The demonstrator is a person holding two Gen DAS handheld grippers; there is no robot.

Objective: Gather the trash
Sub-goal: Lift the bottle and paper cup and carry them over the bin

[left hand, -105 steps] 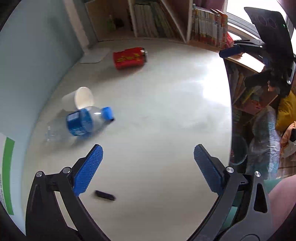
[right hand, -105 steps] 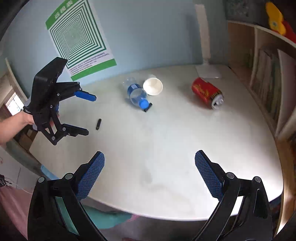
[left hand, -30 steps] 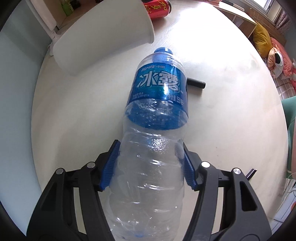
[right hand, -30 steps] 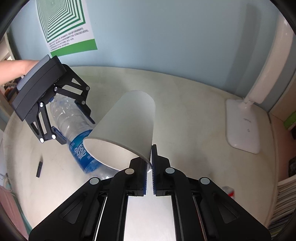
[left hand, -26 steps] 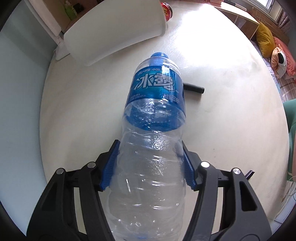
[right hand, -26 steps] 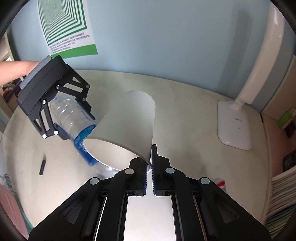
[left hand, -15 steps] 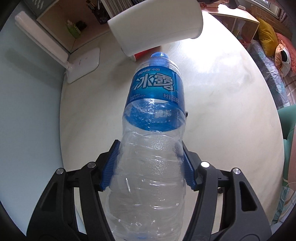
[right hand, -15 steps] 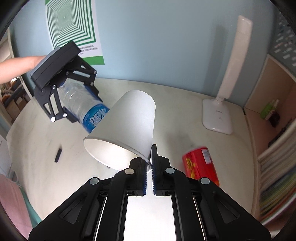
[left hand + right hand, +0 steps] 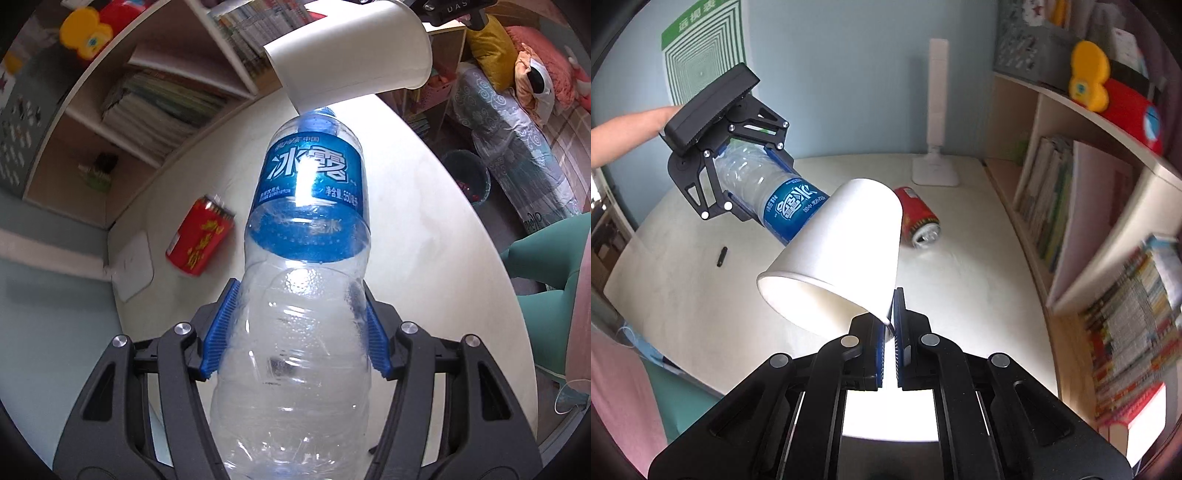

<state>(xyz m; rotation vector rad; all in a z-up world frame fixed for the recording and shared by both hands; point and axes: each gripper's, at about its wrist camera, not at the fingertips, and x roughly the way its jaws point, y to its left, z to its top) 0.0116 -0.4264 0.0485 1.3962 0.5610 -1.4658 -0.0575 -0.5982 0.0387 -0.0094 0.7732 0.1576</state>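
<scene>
My left gripper [image 9: 295,328] is shut on a clear plastic bottle [image 9: 306,258] with a blue label, held in the air above the white table [image 9: 436,258]; the same left gripper [image 9: 746,184] and bottle [image 9: 783,206] show in the right wrist view. My right gripper [image 9: 889,328] is shut on the rim of a white paper cup [image 9: 842,254], held mouth towards the camera. That cup [image 9: 351,55] hangs just past the bottle's cap in the left wrist view. A red can [image 9: 199,240] lies on its side on the table [image 9: 960,288], also the red can [image 9: 918,218] beyond the cup.
A white desk lamp [image 9: 936,155] stands at the table's far edge. Bookshelves [image 9: 1089,221] full of books run along the right. A small black stick [image 9: 721,256] lies on the table. A dark bin [image 9: 467,177] stands on the floor beyond the table. A person's legs [image 9: 546,266] are at the right.
Both grippers have swung across the table and risen with the bottle and the cup still held. The red can and the bookshelves have come into view; the bin now shows past the table edge.
</scene>
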